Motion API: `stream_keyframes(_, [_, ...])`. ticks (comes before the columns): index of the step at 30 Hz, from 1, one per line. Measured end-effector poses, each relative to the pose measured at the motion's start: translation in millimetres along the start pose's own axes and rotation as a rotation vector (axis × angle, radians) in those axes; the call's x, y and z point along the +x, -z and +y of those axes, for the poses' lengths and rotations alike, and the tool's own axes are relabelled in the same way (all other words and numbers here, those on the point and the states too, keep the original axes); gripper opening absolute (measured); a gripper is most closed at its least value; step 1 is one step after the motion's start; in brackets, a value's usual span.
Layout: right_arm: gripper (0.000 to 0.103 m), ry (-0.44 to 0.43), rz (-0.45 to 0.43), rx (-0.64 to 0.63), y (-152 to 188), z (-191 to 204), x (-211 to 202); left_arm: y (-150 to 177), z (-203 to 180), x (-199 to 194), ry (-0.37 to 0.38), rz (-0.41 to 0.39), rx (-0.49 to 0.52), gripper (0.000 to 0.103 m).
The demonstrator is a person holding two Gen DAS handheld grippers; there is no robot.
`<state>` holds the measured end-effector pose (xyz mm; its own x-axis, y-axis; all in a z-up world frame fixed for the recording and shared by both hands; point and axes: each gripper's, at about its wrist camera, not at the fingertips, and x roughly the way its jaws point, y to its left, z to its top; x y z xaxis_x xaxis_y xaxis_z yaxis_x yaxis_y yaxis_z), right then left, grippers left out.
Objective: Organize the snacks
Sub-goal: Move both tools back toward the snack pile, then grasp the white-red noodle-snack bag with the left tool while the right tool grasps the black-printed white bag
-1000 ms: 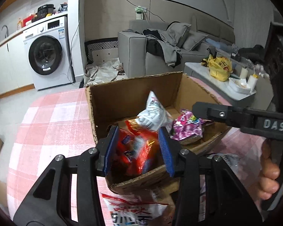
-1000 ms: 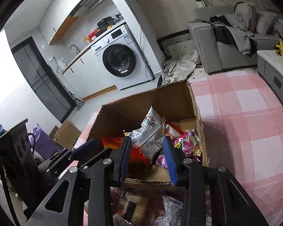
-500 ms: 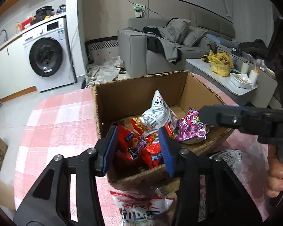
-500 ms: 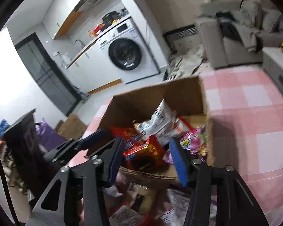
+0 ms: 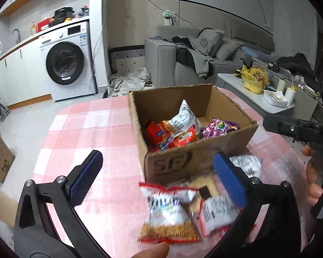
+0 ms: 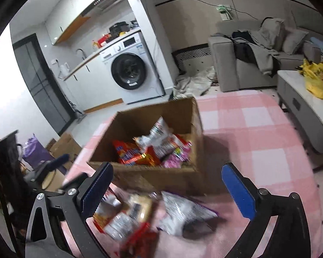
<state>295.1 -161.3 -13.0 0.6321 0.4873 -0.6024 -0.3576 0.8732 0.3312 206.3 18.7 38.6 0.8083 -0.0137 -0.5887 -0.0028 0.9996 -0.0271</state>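
Left wrist view: the left tool (image 5: 157, 177) is opening, its blue pads spread wide with nothing pressed between them. The open brown cardboard box (image 5: 196, 161) stands on the pink checked desk (image 5: 86, 129), just beyond the tool, holding red, white and purple snack packets (image 5: 178, 129). Loose packets lie on the desk just in front of the box, under and between the pads: a white-and-orange crinkled packet (image 5: 168, 215) and a white-and-red packet (image 5: 217, 215). They overlap, so a closing grip could likely catch two at once or only pinch a slippery film edge.

Right wrist view: the right tool (image 6: 168, 185) is likewise opening, wide and empty. The box sits ahead of it; a white-and-purple packet (image 6: 183, 212) lies between its pads, near the box. The picture is blurred, so a hasty reach could nudge the box or scatter the pile.
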Motion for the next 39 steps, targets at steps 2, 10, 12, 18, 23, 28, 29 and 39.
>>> stream_keyframes(2, [0.102,0.014,0.007,0.011,7.4,-4.0,-5.7,8.9,3.7,-13.6,-0.005,-0.001,-0.011,0.102])
stream_keyframes(10, [0.102,0.043,0.040,0.001,37.6,-2.7,-21.8,42.7,16.7,-55.8,-0.006,-0.008,-0.046,0.102])
stream_keyframes(12, [0.102,0.041,0.056,0.002,44.4,-1.2,-22.2,51.1,18.4,-62.2,-0.006,-0.001,-0.049,0.102])
stream_keyframes(18, [0.102,0.029,0.098,-0.025,61.9,4.5,-23.9,62.2,19.7,-69.1,-0.009,0.011,-0.059,0.102])
stream_keyframes(23, [0.102,0.038,0.114,-0.031,73.0,2.8,-20.2,61.7,17.2,-60.0,-0.029,0.032,-0.059,0.102])
stream_keyframes(28, [0.102,0.035,0.129,0.013,79.3,-9.4,-11.7,64.6,19.2,-43.5,-0.035,0.070,-0.077,0.102])
stream_keyframes(29, [0.102,0.037,0.142,0.012,80.2,-10.7,-8.7,65.3,18.9,-41.7,-0.038,0.072,-0.075,0.102])
stream_keyframes(39, [0.102,0.047,0.158,0.020,85.2,-15.5,3.2,74.0,19.9,-22.2,-0.054,0.110,-0.078,0.102])
